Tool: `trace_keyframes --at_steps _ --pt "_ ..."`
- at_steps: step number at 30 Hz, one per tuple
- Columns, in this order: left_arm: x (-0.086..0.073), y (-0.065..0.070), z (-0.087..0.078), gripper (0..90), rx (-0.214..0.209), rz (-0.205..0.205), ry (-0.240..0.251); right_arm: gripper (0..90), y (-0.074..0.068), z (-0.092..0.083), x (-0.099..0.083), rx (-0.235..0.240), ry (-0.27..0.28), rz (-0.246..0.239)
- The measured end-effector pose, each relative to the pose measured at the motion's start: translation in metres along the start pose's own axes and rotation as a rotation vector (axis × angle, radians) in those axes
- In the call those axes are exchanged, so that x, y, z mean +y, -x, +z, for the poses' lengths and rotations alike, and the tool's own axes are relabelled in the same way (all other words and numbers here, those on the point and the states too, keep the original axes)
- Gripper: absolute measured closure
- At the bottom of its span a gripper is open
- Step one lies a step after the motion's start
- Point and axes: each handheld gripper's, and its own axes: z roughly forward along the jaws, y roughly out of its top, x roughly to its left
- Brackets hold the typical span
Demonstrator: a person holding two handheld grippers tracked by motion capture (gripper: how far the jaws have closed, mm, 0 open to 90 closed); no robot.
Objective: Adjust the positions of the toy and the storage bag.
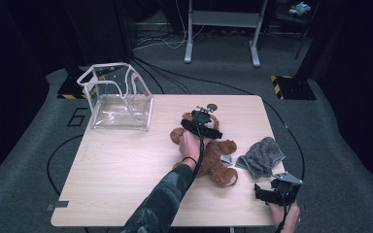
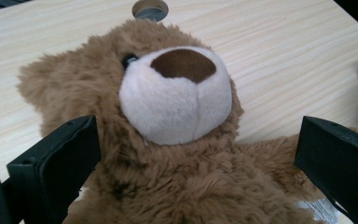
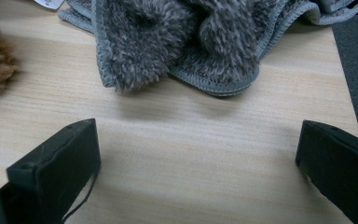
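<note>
A brown teddy bear (image 1: 215,161) lies on its back in the middle of the wooden table (image 1: 126,165). My left gripper (image 1: 202,127) hovers over the bear's upper body, open, with one jaw on each side of the bear (image 2: 177,98) just below its white muzzle. A crumpled grey cloth (image 1: 261,156) lies to the right of the bear. My right gripper (image 1: 271,193) rests near the table's front right corner, open, with bare wood between its jaws and the grey cloth (image 3: 191,42) just ahead.
A clear plastic box (image 1: 118,98) with white edges stands at the table's back left. A small round metal disc (image 2: 149,8) sits in the table beyond the bear's head. Cables run across the grey floor around the table. The table's right edge (image 3: 349,107) lies close to my right gripper.
</note>
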Motion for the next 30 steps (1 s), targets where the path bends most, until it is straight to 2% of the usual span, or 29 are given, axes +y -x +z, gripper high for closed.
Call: trace_keyframes --at_steps 6,8,10,19,21,22,24,26,28,29,30 --pt "-0.003 0.001 0.012 0.0 0.026 0.012 -0.029 0.0 0.000 0.001 0.000 -0.001 0.002 -0.007" --pt "-0.005 0.002 0.014 0.0 0.034 0.008 -0.023 0.0 0.000 0.001 0.001 0.000 0.004 -0.013" --pt "-0.009 0.003 0.021 0.0 0.069 0.033 -0.053 0.0 -0.001 0.001 0.001 -0.002 0.008 -0.019" --pt "-0.017 0.003 0.031 0.2 0.136 0.055 -0.098 0.0 0.000 0.001 0.001 0.001 0.008 -0.018" --pt "-0.020 -0.001 0.034 0.3 0.132 0.043 -0.124 0.0 0.000 0.001 0.001 0.000 0.008 -0.017" --pt "-0.024 -0.010 0.036 0.6 0.109 0.007 -0.140 0.0 0.000 0.001 0.001 0.001 0.008 -0.019" --pt "-0.026 -0.015 0.037 1.3 0.081 -0.033 -0.159 0.0 0.000 0.001 0.001 0.001 0.007 -0.022" --pt "-0.028 -0.016 0.038 6.4 0.069 -0.046 -0.153 0.0 0.000 0.002 0.001 0.002 0.005 -0.023" --pt "-0.027 -0.015 0.038 15.2 0.069 -0.032 -0.162 0.0 0.000 0.002 0.001 0.002 0.005 -0.023" --pt "-0.028 -0.014 0.038 15.2 0.067 -0.024 -0.150 0.0 0.000 0.002 0.001 0.002 0.005 -0.023" --pt "-0.028 -0.012 0.037 21.1 0.067 -0.016 -0.147 0.0 0.000 0.002 0.001 0.002 0.005 -0.023"
